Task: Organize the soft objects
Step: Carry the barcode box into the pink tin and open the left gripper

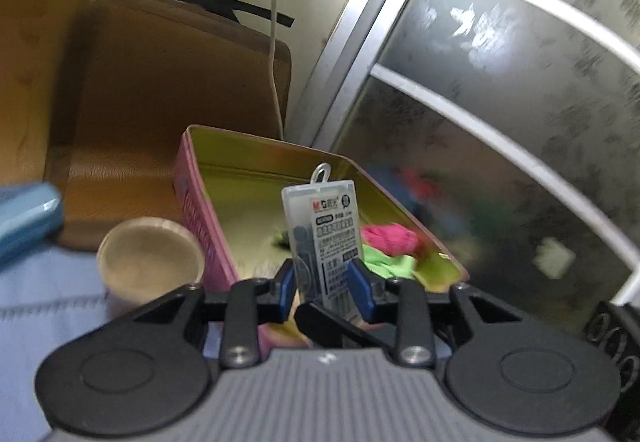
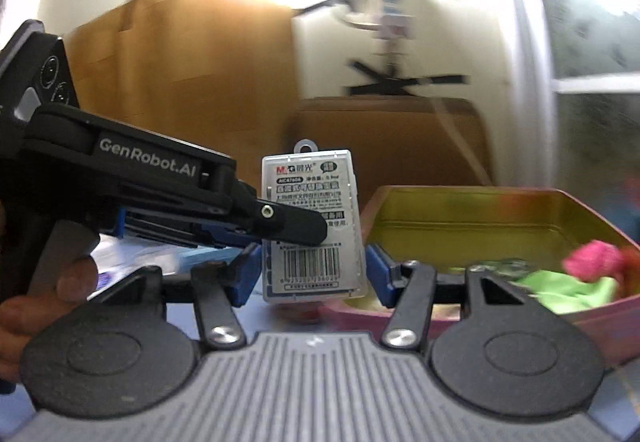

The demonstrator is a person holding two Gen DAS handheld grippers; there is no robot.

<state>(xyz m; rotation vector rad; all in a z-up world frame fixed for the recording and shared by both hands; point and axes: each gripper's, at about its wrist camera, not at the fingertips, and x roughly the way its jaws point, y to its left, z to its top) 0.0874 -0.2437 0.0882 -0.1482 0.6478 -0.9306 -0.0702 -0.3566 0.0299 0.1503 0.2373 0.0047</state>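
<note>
A pink tin (image 1: 208,226) w/ gold-green lining is seen open on the blue-cloth surface, pink cloth (image 1: 390,238) and green cloth (image 1: 386,262) bunched in its near right corner; only these soft items appear stowed. A paper cup (image 1: 150,258) stands just beside the tin's left wall. A clear M&G refill case (image 1: 324,242) is held upright above the tin's near edge.

Left gripper (image 1: 326,284): jaws pinching the case at its sides. Right gripper (image 2: 314,272): jaws spread, flanking the case; contact can't be told.

Risk: slick hard case could twist or slip if one grip lets go early, dropping onto cloths or clipping the cup.

Cup only shown by left view; left gripper (image 2: 288,226) body and person's hand (image 2: 44,298) only by right view.
</note>
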